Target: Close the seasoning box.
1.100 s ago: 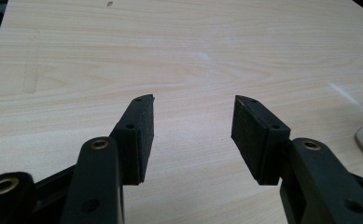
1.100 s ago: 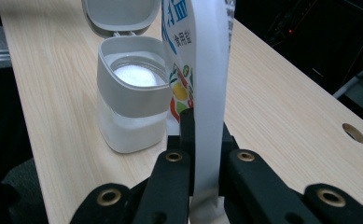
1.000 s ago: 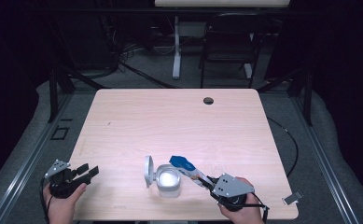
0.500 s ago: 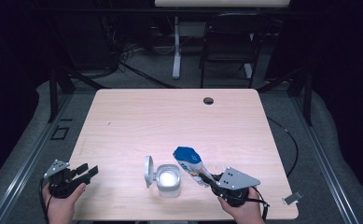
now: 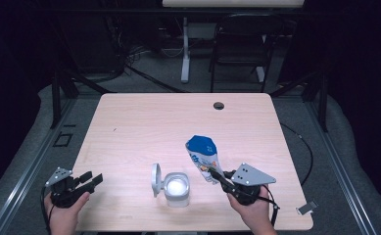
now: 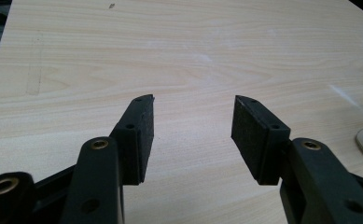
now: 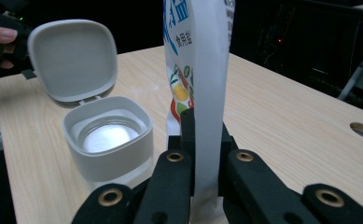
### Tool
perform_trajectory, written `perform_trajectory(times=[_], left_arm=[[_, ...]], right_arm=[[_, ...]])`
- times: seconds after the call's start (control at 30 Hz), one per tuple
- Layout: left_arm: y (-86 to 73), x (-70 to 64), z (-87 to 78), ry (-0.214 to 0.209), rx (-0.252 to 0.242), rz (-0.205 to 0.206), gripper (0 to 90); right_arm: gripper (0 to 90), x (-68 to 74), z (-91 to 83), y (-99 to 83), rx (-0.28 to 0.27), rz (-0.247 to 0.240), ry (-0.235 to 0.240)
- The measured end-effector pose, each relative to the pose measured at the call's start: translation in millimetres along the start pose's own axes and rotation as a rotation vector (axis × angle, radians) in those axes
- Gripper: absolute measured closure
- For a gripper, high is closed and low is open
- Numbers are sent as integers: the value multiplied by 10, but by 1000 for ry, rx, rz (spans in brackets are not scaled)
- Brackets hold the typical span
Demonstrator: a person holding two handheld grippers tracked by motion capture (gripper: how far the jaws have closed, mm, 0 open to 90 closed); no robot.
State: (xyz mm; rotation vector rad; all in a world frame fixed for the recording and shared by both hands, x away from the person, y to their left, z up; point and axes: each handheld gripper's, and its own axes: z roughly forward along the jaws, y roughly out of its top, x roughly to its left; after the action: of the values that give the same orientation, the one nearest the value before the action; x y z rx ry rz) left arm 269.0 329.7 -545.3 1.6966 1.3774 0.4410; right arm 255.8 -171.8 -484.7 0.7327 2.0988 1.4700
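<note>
A blue and white salt bag [image 5: 202,156] stands nearly upright right of a small grey jar [image 5: 176,188]. The jar's hinged lid [image 5: 155,179] is flipped open and white powder fills it. My right gripper [image 5: 217,176] is shut on the bag's lower edge; in the right gripper view the bag [image 7: 198,70] rises between the jaws, with the jar [image 7: 108,137] and its lid [image 7: 71,59] to the left. My left gripper [image 5: 92,180] rests at the table's front left corner, open with nothing between its pads [image 6: 139,129].
The light wooden table [image 5: 144,127] has a round cable hole [image 5: 219,105] at its far right. A chair [image 5: 239,44] and a stand stand on the dark floor behind. A small grey clip [image 5: 307,207] lies off the table's front right corner.
The right gripper has tipped the bag from lying slanted over the jar to nearly upright, drawing it right and away from the jar's mouth. The left gripper stayed put.
</note>
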Motion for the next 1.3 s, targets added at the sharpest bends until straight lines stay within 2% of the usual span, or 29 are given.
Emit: perform_trajectory(times=[0.13, 0.23, 0.3, 0.53, 0.9, 1.1, 1.3], left_arm=[[-1, -4, 11, 0, 2, 3, 493], [1, -10, 14, -1, 1, 4, 493], [1, -11, 13, 0, 1, 4, 493], [-3, -2, 18, 0, 3, 4, 493], [-7, 1, 15, 1, 5, 3, 493], [-13, -2, 33, 3, 7, 4, 493], [-19, 9, 33, 3, 17, 5, 493]], right_arm=[[898, -73, 34, -104, 7, 42, -19], [898, -116, 72, -193, 33, 64, -37], [898, -142, 99, -245, 55, 69, -45], [899, -224, 148, -323, 60, 93, -90], [899, -299, 159, -423, 102, 97, -143], [899, -358, 162, -460, 111, 104, -155], [899, -391, 210, -512, 149, 93, -164]])
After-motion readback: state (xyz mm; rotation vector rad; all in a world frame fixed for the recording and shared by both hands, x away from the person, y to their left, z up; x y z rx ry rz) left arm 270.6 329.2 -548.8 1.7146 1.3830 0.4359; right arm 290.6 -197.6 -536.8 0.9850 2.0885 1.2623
